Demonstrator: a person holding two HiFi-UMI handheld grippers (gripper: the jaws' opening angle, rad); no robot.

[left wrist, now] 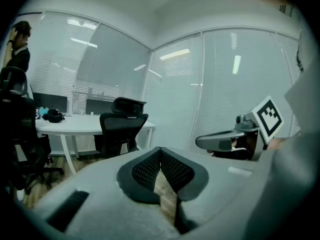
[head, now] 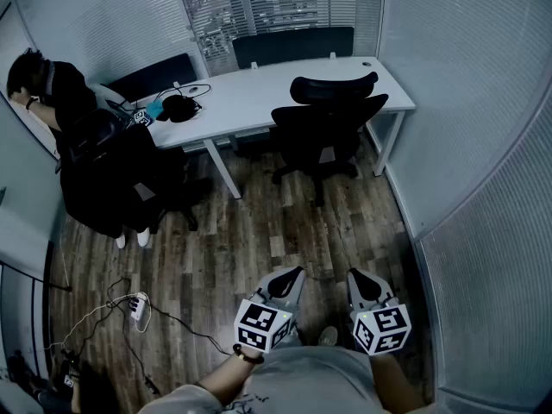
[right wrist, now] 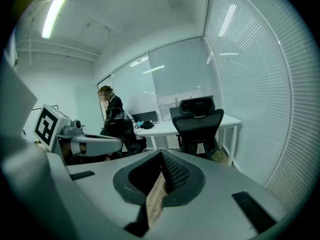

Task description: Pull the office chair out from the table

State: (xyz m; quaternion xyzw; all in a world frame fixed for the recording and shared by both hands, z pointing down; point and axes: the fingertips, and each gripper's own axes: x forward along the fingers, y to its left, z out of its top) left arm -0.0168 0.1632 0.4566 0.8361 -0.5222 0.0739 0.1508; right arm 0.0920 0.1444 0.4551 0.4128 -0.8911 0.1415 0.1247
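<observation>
A black mesh office chair with a headrest stands tucked against the near side of the white table, towards its right end. The same office chair shows in the left gripper view and the office chair in the right gripper view, a few steps ahead. My left gripper and right gripper are held side by side over the wood floor, well short of the chair. Both are shut with nothing between their tips.
A person stands at the table's left end beside a second black chair. Headphones and cables lie on the table. A power strip with cords lies on the floor at left. Glass walls with blinds close in the right side.
</observation>
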